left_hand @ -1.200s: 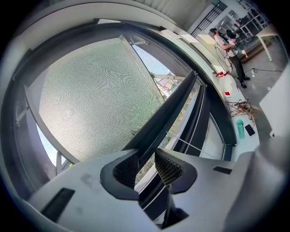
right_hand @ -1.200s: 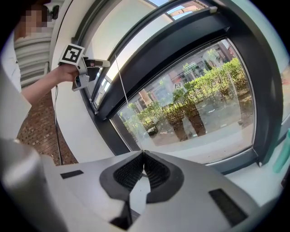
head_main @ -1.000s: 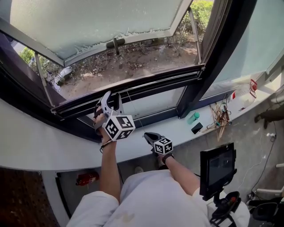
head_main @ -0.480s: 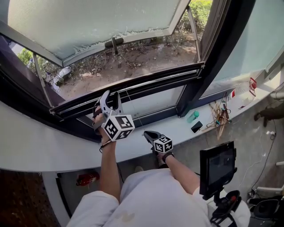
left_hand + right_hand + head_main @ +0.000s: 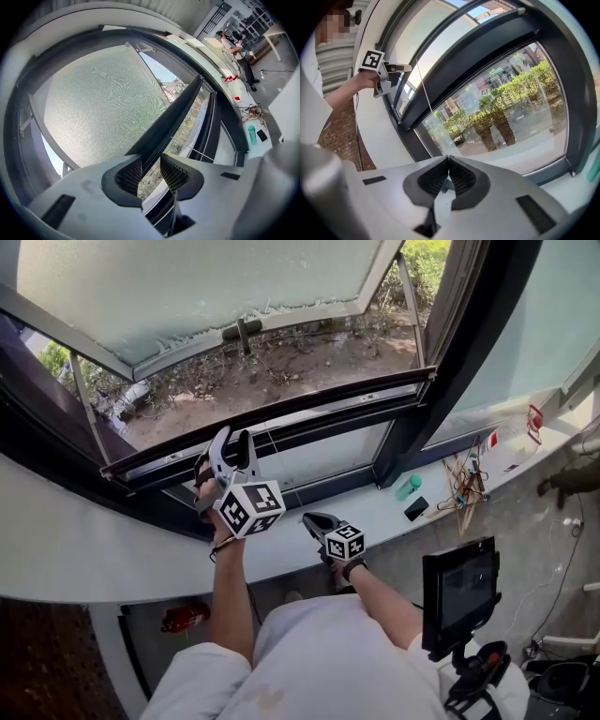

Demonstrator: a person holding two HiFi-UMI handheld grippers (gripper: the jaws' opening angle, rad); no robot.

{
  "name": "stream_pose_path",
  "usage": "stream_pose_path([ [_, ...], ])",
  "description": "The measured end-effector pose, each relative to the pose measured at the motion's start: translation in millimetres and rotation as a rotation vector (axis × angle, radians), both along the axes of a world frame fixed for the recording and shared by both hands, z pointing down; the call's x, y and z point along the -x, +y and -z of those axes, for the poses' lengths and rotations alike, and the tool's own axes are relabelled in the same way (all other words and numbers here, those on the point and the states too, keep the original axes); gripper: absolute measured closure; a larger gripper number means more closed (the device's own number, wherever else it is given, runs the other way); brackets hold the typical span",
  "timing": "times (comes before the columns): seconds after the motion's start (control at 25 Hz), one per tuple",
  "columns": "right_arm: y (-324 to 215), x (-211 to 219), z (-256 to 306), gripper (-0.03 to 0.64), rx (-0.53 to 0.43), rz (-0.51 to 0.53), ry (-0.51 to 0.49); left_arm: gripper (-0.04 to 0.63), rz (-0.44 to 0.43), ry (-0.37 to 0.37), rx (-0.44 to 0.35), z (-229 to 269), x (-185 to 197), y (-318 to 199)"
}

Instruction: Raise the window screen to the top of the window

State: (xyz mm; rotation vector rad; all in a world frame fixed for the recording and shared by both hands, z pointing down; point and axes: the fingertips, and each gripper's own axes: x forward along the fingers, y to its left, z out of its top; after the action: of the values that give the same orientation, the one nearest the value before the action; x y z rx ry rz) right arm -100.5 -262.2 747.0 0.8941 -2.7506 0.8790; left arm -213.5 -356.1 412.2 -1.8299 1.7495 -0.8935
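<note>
The window screen's dark bottom bar point(image 5: 309, 409) runs slantwise across the open window, with grey mesh point(image 5: 103, 103) above it. My left gripper point(image 5: 232, 442) reaches up to the bar's left part. In the left gripper view its jaws point(image 5: 151, 161) straddle the bar point(image 5: 178, 112), closed on its edge. My right gripper point(image 5: 309, 519) hangs lower, over the white sill point(image 5: 112, 549), shut with nothing in it point(image 5: 448, 161). The right gripper view shows the bar point(image 5: 487, 51) overhead and the left gripper point(image 5: 407, 68) at the upper left.
A frosted outward-swung sash point(image 5: 187, 287) lies beyond the screen. On the sill to the right are a green bottle point(image 5: 408, 487), a black phone point(image 5: 416, 510) and a bundle of sticks and wires point(image 5: 464, 488). A dark monitor on a stand point(image 5: 459, 592) stands at the lower right.
The screen bar has crept a little upward with the left gripper on it. The right gripper has stayed where it was.
</note>
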Motion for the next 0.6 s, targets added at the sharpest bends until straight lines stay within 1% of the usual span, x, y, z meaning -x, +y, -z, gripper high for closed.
stream_pose_path([
  [0.32,-9.9,10.2,21.7,0.613,-0.043,0.003,-0.037,0.497,0.000,-0.003,-0.065,27.9,0.6,1.9],
  [0.48,-16.6,12.5,30.2,0.612,-0.066,0.003,0.008,0.497,-0.010,0.001,-0.086,39.1,1.7,2.7],
  [0.6,-19.9,10.3,36.3,0.612,-0.090,0.001,0.013,0.497,-0.012,-0.007,-0.097,45.8,0.8,3.6],
])
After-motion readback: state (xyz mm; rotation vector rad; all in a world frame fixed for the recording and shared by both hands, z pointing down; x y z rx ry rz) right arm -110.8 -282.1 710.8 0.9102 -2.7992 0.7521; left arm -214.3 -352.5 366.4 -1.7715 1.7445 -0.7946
